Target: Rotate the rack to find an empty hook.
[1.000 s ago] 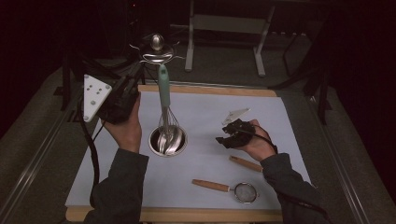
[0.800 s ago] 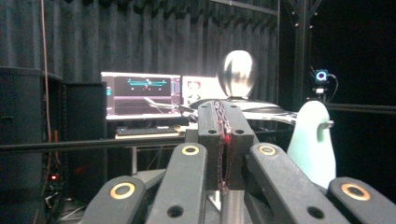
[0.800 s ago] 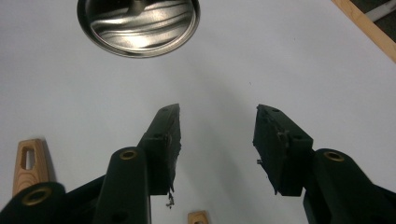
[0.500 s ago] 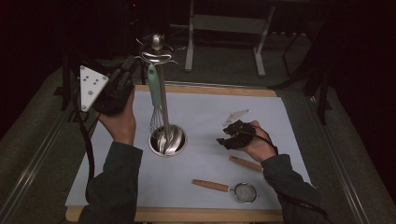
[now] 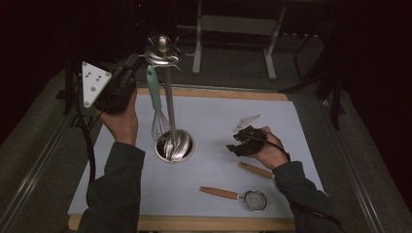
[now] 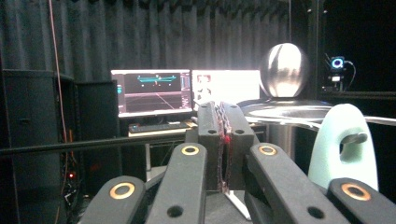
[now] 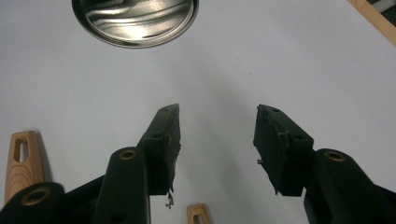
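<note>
The whisk (image 5: 156,104) hangs by the loop of its mint-green handle from a hook of the steel utensil stand (image 5: 167,97), its wire head dangling just above the stand's round base (image 5: 174,145), a little to the nine o'clock side of the pole. The left gripper (image 5: 127,73) is held up near the hook rim, at about nine o'clock from the stand's top; in the left gripper view its jaws are pressed flat together with nothing between them, and the whisk handle (image 6: 344,147) sits just beside them at three o'clock, apart from the pads. The right gripper (image 5: 241,141) rests low over the white mat (image 5: 291,126) at three o'clock from the base, jaws spread wide and empty. Two wooden-handled tools lie near six o'clock, a small strainer (image 5: 243,196) and another handle (image 5: 256,170). The risk I see is a nudge: the clenched left jaws are close to the handle, so a careless sideways swing could knock the loop off its hook or rock the stand, dropping the whisk onto the base.
</note>
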Demonstrator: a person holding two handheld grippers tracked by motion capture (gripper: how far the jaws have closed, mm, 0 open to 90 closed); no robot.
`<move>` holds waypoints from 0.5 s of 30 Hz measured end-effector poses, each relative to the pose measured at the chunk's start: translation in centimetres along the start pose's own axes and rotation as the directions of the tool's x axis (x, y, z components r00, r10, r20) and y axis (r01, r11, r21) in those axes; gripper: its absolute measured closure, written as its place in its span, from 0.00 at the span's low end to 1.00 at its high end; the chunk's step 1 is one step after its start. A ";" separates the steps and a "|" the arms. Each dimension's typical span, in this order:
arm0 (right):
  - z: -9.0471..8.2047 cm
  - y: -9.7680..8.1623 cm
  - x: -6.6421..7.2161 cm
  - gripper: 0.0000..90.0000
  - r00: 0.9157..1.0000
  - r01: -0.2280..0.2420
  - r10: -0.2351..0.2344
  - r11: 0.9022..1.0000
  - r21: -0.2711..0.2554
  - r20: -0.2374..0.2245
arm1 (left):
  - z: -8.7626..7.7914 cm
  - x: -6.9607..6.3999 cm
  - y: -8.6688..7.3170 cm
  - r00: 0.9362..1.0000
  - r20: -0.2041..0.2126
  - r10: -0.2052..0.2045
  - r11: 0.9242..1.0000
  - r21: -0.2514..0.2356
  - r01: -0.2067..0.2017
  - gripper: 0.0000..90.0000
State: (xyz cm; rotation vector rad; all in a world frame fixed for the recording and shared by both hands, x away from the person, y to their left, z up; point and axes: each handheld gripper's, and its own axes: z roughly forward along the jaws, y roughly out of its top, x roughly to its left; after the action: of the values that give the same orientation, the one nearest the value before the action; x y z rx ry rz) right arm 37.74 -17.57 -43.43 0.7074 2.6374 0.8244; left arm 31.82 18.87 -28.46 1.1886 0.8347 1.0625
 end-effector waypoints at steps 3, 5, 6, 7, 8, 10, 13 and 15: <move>-0.1 0.0 -0.1 0.56 1.000 0.001 -0.001 1.000 -0.002 -0.001 | 0.1 0.3 0.0 1.000 -0.005 0.001 1.000 0.007 -0.001 0.98; -0.1 0.0 -0.1 0.56 1.000 0.001 -0.001 1.000 -0.001 0.000 | 0.2 0.4 0.1 1.000 -0.006 0.002 1.000 0.010 -0.002 0.98; -0.1 0.0 -0.1 0.56 1.000 0.001 -0.001 1.000 -0.002 -0.001 | 0.2 0.4 0.1 1.000 -0.006 0.005 1.000 0.011 -0.005 0.97; -0.1 0.0 -0.1 0.56 1.000 0.001 -0.001 1.000 -0.002 -0.001 | 0.2 0.4 0.1 1.000 -0.007 0.009 1.000 0.012 -0.009 0.97; -0.1 0.0 -0.1 0.56 1.000 0.001 -0.001 1.000 -0.002 -0.001 | 0.2 0.4 0.1 1.000 -0.007 0.009 1.000 0.012 -0.009 0.97; -0.1 0.0 0.0 0.56 1.000 0.001 -0.001 1.000 -0.002 -0.001 | 0.3 0.5 0.1 1.000 -0.007 0.009 1.000 0.013 -0.009 0.97; 0.0 -0.1 -0.1 0.56 1.000 0.002 -0.002 1.000 0.001 -0.002 | 0.6 0.7 0.2 1.000 -0.009 0.010 1.000 0.021 -0.010 0.97; 0.0 -0.1 -0.1 0.56 1.000 -0.001 0.001 1.000 0.000 -0.003 | 0.6 0.7 0.2 1.000 -0.008 0.010 1.000 0.020 -0.010 0.97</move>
State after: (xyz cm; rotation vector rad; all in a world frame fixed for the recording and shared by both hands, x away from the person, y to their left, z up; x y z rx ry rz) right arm 37.77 -17.70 -43.49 0.7076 2.6404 0.8260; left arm 32.59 19.38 -28.10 1.2074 0.8481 1.0696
